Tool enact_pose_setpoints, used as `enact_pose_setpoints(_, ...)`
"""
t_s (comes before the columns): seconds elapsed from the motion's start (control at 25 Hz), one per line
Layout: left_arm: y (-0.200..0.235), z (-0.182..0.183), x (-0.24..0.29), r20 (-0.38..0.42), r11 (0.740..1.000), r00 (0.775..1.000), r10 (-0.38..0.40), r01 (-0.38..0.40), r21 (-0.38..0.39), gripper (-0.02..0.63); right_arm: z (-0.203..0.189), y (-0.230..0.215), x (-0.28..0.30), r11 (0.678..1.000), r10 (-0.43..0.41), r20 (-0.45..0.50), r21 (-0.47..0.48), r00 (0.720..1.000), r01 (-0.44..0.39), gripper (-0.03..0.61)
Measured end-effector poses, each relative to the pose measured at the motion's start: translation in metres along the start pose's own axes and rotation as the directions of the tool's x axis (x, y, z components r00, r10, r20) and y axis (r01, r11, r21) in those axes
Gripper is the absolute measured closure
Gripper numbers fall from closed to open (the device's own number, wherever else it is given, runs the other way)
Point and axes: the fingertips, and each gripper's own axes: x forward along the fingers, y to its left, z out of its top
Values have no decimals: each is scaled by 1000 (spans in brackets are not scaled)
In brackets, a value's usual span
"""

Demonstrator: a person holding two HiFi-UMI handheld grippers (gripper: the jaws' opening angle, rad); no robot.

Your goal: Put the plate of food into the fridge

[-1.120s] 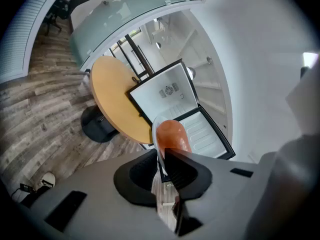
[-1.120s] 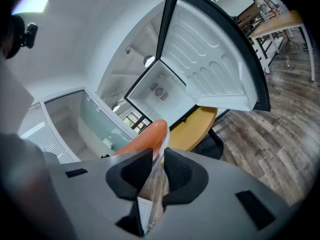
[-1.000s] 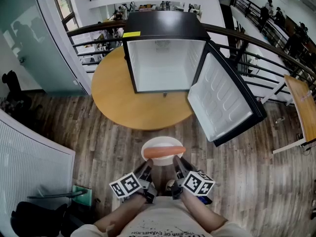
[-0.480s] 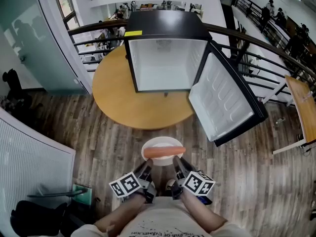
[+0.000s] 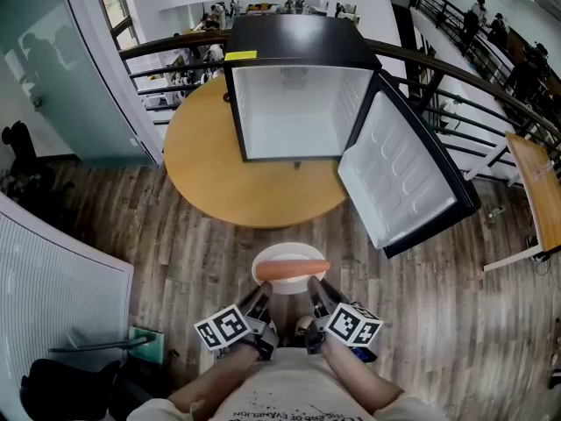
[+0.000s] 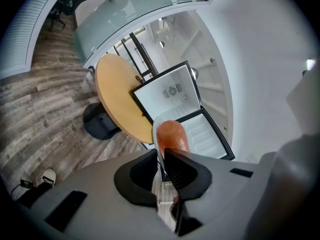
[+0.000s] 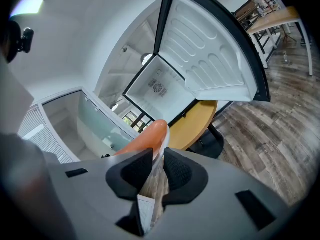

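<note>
The left claw (image 6: 161, 156) is clamped on the near left edge of the white plate (image 5: 287, 247), its pads pinching the thin rim. The right claw (image 7: 158, 159) grips the near right edge the same way. The plate is therefore carried between the two claws and just ahead of them, above the wood-plank floor (image 5: 175, 261). An orange, sausage-like piece of food (image 5: 293, 270) lies crosswise on the plate, close to the claw tips. Beyond the plate stands a round wooden desk (image 5: 206, 169) carrying the black fridge (image 5: 294, 42), whose white interior faces the person. Its door (image 5: 399, 178) is swung wide to the right, out past the desk edge. Between the plate and the fridge opening lie a strip of floor and the front part of the desk top. A dark railing (image 5: 166, 49) curves behind the desk.
</note>
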Motion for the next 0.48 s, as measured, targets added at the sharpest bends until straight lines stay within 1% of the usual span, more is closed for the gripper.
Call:
enact_pose_setpoints(0.24,6,12,-6,-21,1000,1000,-13,13,-1,554,-7,10,7,1000,-19,11,0,1000,19,494)
enact_pose_setpoints(0.48,14,22,-13,-53,999,998,-29,30,16,554,-17,20,10,999,-42,41,4,998,42,494)
